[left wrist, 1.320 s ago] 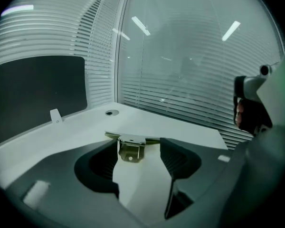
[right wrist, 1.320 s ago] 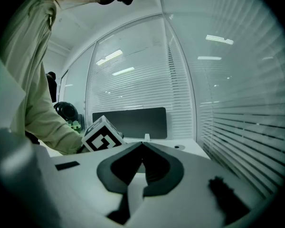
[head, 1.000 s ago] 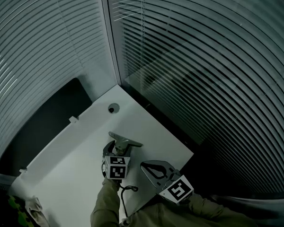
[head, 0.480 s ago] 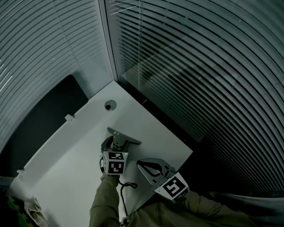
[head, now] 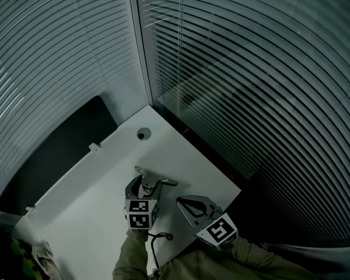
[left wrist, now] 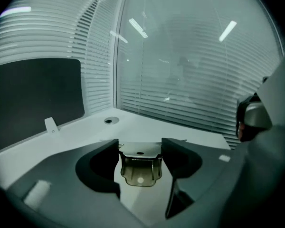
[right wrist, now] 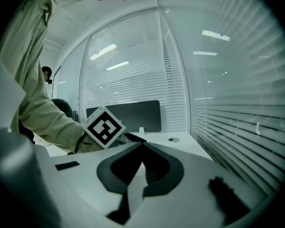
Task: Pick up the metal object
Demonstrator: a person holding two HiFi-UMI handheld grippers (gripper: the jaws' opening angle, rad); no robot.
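The metal object point(head: 161, 182) is a small folded steel bracket with a hole in its top plate. It sits between the jaws of my left gripper point(head: 146, 186), which is shut on it from both sides over the white table point(head: 87, 206). In the left gripper view the bracket point(left wrist: 140, 167) fills the gap between the two dark fingers point(left wrist: 104, 163), its lower flap hanging toward the table. My right gripper point(head: 183, 203) hovers just right of the left one, shut with nothing in it; in its own view the jaw tips point(right wrist: 141, 144) meet.
A round cable hole point(head: 142, 134) lies near the table's far corner. A dark panel point(head: 52, 150) runs along the left edge with a small white clip point(head: 93, 147) by it. Glass walls with blinds point(head: 251, 86) close off the corner. A thin cable point(head: 158, 235) hangs by my left sleeve.
The bracket in the left gripper now looks shorter and tipped, where it lay as a long flat strip before. Both grippers stay close to where they were.
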